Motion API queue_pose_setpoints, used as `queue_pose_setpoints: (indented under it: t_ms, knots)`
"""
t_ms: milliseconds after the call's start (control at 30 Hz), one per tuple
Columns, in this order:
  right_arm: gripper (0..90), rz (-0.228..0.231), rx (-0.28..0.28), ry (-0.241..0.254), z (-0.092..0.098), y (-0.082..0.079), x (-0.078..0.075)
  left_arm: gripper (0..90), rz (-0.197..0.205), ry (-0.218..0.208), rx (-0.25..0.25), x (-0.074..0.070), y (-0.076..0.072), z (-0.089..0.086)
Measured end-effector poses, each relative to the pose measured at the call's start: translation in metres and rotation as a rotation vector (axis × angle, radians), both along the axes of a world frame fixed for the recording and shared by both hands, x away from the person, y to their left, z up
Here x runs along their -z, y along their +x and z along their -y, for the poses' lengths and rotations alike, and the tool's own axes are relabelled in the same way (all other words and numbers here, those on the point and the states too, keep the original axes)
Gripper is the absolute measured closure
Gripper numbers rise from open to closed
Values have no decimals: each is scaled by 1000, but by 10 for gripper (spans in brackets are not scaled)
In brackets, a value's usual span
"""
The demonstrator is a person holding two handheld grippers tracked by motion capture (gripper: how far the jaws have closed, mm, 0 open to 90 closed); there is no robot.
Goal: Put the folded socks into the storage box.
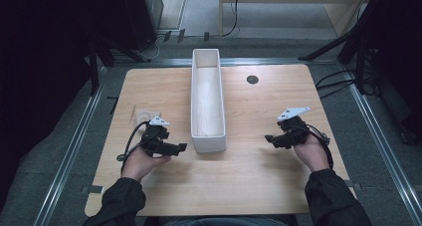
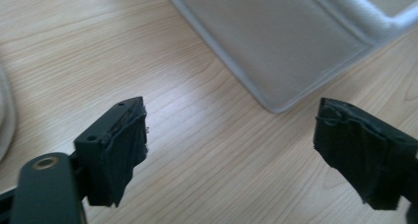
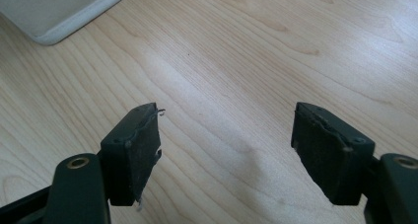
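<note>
Left tool [image 2: 229,150] wide | right tool [image 3: 226,150] wide | tray [image 1: 208,136] between, apart

The left gripper [image 2: 231,150] holds its two black tape-wrapped jaws wide apart with nothing between them, above the light wooden table [image 2: 207,165]. Beyond the jaws, the rounded corner of a long white plastic tray [image 2: 276,41] rests on the table, apart from both jaws
</note>
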State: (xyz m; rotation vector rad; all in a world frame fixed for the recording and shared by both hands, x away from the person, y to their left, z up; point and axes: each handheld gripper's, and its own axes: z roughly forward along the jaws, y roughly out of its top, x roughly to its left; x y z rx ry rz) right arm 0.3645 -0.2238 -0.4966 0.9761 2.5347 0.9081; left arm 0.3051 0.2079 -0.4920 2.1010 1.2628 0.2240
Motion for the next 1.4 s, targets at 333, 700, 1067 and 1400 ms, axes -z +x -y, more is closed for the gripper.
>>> queue_pose_setpoints:
  t_ms: [333,700,1067,1400]
  knots:
    - [223,-14,-15,-43,2,-2,1,418,-30,-4,-11,-2,-2,-5]
    - [213,-31,-32,-17,2,-3,0,415,-47,-34,0,1,0,-2]
    - [213,-34,-37,-15,3,-4,1,423,-58,-34,19,3,0,-4]
    - [213,-35,-44,-26,3,-3,2,419,-54,-38,-11,1,1,-13]
